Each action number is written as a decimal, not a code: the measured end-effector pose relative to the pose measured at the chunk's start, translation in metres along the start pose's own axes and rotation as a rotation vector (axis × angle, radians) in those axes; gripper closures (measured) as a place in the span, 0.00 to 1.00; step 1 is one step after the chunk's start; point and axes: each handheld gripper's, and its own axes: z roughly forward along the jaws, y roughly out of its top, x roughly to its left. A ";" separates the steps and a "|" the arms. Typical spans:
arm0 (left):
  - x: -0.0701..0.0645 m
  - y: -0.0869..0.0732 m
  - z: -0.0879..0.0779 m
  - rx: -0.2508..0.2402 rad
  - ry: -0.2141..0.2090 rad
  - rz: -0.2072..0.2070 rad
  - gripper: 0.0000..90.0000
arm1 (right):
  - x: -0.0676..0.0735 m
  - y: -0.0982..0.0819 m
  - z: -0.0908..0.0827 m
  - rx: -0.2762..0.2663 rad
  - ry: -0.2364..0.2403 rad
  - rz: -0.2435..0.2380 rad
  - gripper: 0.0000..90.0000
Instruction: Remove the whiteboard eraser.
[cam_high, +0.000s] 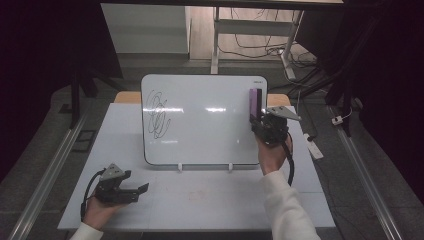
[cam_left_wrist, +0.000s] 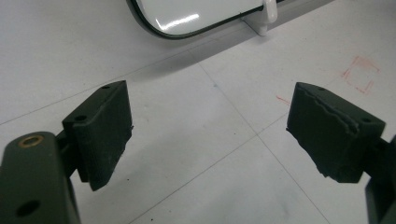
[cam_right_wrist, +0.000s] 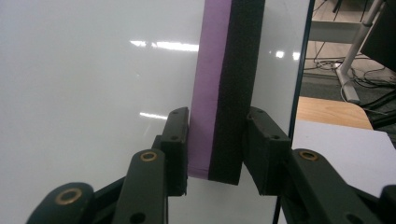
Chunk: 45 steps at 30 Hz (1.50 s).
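Eraser | light, soft foam, squashes easily | right gripper clamped across its lower end | left gripper jaws apart, idle

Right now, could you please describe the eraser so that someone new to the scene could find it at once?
Find the whiteboard standing upright on the white table. Near its top right corner, the eraser stands on end against the board, with the right claw shut on it. It is a slim block, purple on one side and black foam on the other.
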 end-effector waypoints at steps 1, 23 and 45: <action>0.000 0.000 0.000 0.000 0.002 0.001 0.17 | 0.000 0.000 0.000 0.000 -0.002 -0.003 0.71; 0.002 0.003 -0.001 -0.021 -0.020 -0.008 0.17 | 0.007 -0.022 -0.039 -0.092 0.151 -0.057 0.72; 0.000 0.013 -0.005 -0.073 -0.039 -0.036 0.17 | 0.015 -0.078 -0.069 -0.053 0.313 -0.043 0.71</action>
